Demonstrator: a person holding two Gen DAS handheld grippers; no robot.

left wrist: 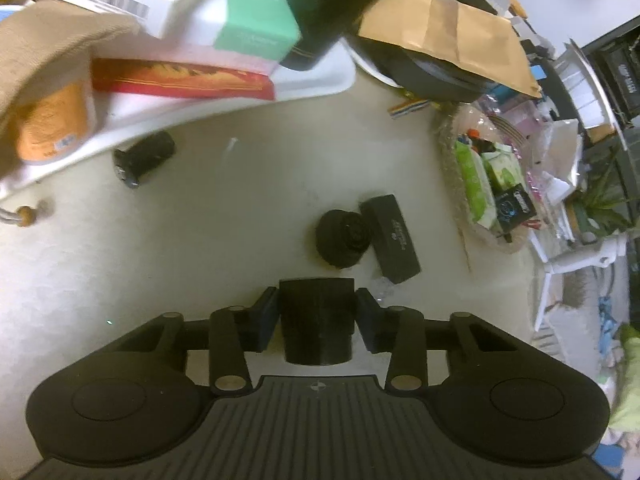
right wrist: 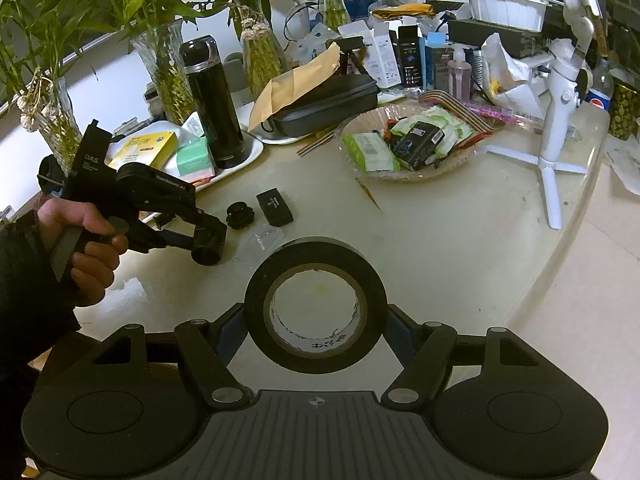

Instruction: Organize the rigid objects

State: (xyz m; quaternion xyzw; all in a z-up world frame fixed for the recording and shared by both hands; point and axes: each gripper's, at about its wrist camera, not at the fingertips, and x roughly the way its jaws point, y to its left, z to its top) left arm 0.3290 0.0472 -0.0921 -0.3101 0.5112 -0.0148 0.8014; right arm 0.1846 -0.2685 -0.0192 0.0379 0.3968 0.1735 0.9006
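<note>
My left gripper [left wrist: 316,318] is shut on a black plastic cylinder [left wrist: 317,320] and holds it above the beige table; it also shows in the right wrist view [right wrist: 208,246] with the cylinder [right wrist: 210,242]. My right gripper [right wrist: 316,320] is shut on a black tape roll [right wrist: 316,304], held upright above the table. On the table lie a round black lens-like part [left wrist: 342,238] [right wrist: 240,213] and a small black box [left wrist: 394,238] [right wrist: 275,206] side by side. A black grip-shaped piece [left wrist: 144,158] lies near the white tray.
A white tray [left wrist: 320,80] [right wrist: 248,156] holds boxes and a black flask [right wrist: 214,104]. A basket of packets [right wrist: 404,144], a brown envelope on a black case [right wrist: 320,96], glass vases with plants [right wrist: 164,68] and a white tripod [right wrist: 556,128] crowd the table's far side.
</note>
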